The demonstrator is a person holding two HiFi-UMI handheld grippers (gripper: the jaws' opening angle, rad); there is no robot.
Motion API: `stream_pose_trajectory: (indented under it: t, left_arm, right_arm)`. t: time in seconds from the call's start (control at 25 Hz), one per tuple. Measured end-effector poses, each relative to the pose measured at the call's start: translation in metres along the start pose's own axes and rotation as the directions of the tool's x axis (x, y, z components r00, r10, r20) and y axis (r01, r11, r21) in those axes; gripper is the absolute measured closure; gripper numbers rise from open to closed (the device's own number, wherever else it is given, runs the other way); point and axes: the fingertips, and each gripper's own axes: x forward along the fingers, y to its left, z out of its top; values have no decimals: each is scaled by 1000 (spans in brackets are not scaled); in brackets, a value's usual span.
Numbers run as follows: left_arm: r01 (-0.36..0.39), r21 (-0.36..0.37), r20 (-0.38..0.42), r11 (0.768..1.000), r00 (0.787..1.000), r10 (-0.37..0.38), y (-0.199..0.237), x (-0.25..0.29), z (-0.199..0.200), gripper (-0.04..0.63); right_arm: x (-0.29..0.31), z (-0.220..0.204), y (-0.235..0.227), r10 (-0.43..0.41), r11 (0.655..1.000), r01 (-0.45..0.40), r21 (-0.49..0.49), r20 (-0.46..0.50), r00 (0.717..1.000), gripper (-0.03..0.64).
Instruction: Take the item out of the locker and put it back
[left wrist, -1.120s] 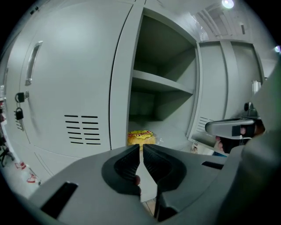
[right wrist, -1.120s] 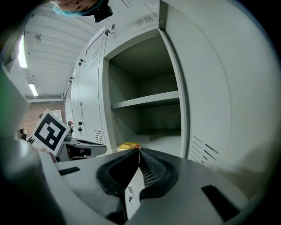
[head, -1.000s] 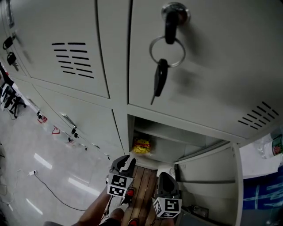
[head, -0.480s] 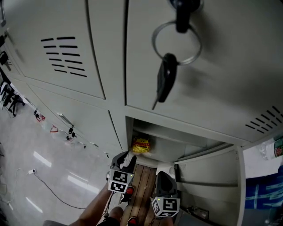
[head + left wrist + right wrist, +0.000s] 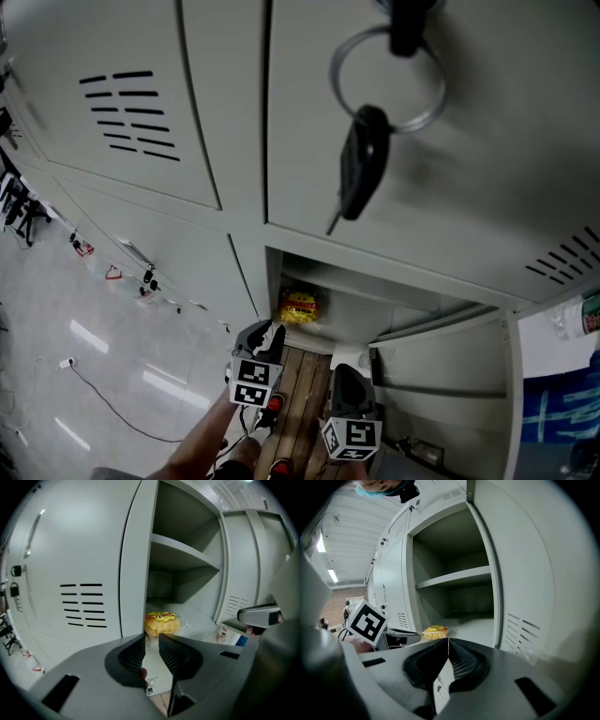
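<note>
A yellow snack bag lies at the front left of the open lower locker's floor, also seen in the left gripper view and the right gripper view. My left gripper hovers just in front of the bag, outside the opening. Its jaws are closing, a narrow gap still shows, and nothing is between them. My right gripper hangs lower and to the right, in front of the compartment. Its fingertips meet, empty.
The locker door stands swung open to the right. A shelf splits the compartment, and nothing shows on it. A key on a ring hangs from the locker above. Closed vented doors fill the left. Wooden planks lie below.
The head view has shifted, so the hanging key and ring look larger and lower. Both grippers hold about the same place before the locker. The bag has not moved.
</note>
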Motion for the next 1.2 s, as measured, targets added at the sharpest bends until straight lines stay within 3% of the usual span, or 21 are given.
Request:
stream_pose_trajectory:
  t: [0.32, 0.8, 1.2]
  left_arm:
    - [-15, 5, -10, 1000, 1000, 16, 1, 2, -1, 545]
    - [-1, -42, -5, 999, 1000, 0, 4, 3, -1, 574]
    - [15, -20, 38, 1000, 999, -14, -5, -7, 16, 575]
  right_arm:
    - [-1, -6, -3, -9, 1000, 9, 6, -12, 1000, 598]
    - [-3, -8, -2, -11, 1000, 12, 6, -19, 1000, 598]
    - [-13, 3, -4, -20, 1000, 20, -3, 6, 1000, 598]
